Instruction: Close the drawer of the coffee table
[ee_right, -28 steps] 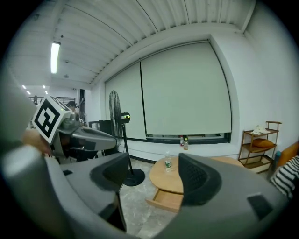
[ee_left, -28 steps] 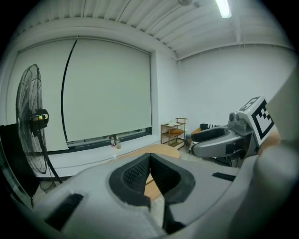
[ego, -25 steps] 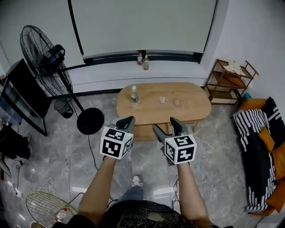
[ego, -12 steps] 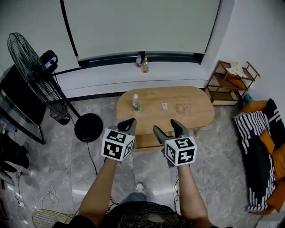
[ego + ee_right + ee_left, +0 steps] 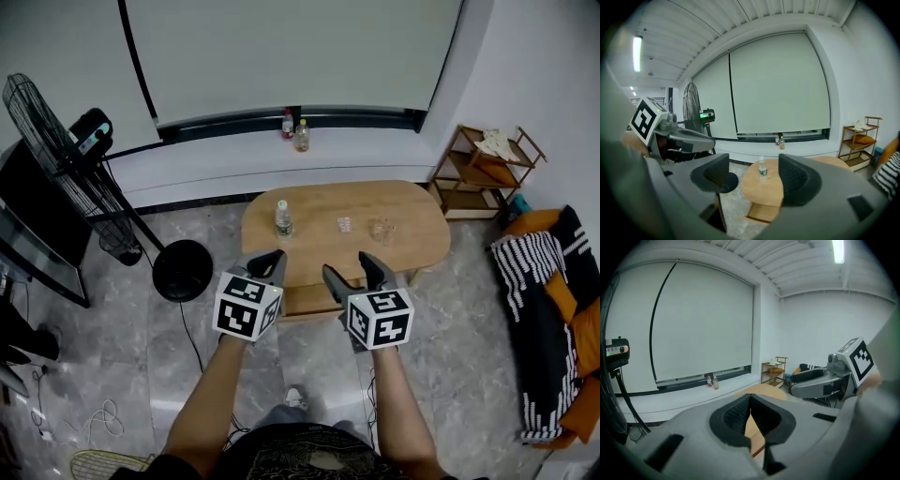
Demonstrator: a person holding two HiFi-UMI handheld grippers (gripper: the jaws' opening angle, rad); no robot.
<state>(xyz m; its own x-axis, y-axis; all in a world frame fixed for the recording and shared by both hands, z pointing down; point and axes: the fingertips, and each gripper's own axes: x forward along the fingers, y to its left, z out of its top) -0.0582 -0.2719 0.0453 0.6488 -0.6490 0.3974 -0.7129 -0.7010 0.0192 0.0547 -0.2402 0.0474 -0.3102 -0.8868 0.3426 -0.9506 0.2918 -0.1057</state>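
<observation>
- The grey marble-look floor [image 5: 141, 356] is glossy and tiled. Less of its lower-left corner shows than a second ago, and the wire basket there has slid almost out of the frame.
- The pale roller blind [image 5: 300, 56] is flat and matte, filling the top centre as before.
- The coffee table [image 5: 412, 230] has a smooth, light-wood oval top. It sits just above centre, a little lower and nearer than a second ago.
- The black pedestal fan [image 5: 42, 122], with a round wire cage and disc base, has shifted toward the left edge.
- The drawer [image 5: 305, 298] is a light-wood box standing pulled out under the table's near edge, showing between the two grippers at centre.
- The right gripper [image 5: 349, 264] is grey with ribbed dark pads and a black-and-white marker cube. Its fingers stand well apart on nothing, short of the drawer.
- The left gripper [image 5: 265, 260] is the same build. Its tips are pressed together and empty, and it too is short of the drawer.
- The clear plastic bottle [image 5: 282, 217] stands upright on the left part of the tabletop.
</observation>
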